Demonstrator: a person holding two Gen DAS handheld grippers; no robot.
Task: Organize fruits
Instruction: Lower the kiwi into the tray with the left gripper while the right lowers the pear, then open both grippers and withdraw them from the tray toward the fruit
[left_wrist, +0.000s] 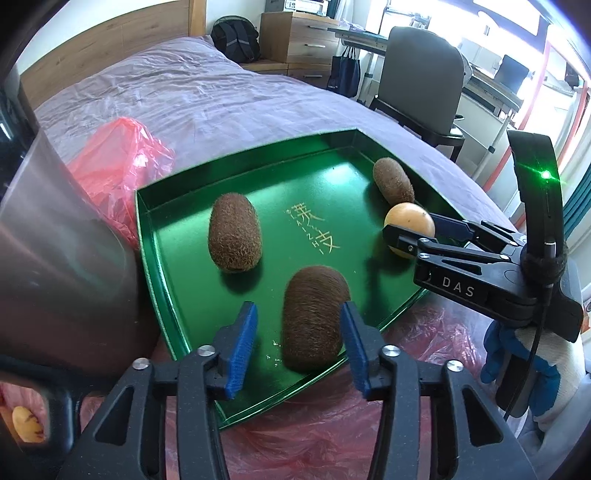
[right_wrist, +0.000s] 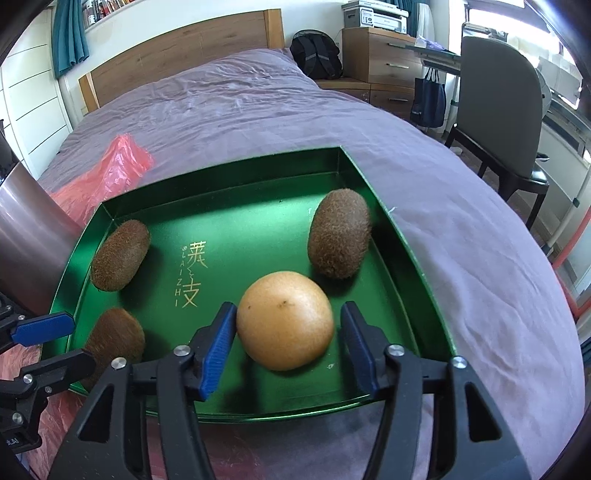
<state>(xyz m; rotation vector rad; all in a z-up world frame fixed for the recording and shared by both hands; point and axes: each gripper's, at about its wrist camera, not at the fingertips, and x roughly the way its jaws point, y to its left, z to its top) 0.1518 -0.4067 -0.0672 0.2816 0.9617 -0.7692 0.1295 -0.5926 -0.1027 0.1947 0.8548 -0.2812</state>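
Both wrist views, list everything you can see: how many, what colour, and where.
tray: one, green, on the bed
kiwis: three, brown, in the tray; one between the left gripper's pads
round fruit: one, orange-yellow, in the tray between the right gripper's pads
plastic bags: red, beside and under the tray
bed cover: one, purple
chair: one, grey, beside the bed
backpack: one, black, by the headboard
left gripper: black, blue pads, open
right gripper: black, blue pads, open
gloved hand: blue and white, holding the right gripper

Bed (right_wrist: 229, 110) with wrinkly purple sheet filling mid-frame; green tray (right_wrist: 406, 236) lower centre, red plastic bag (right_wrist: 107, 173) at left.
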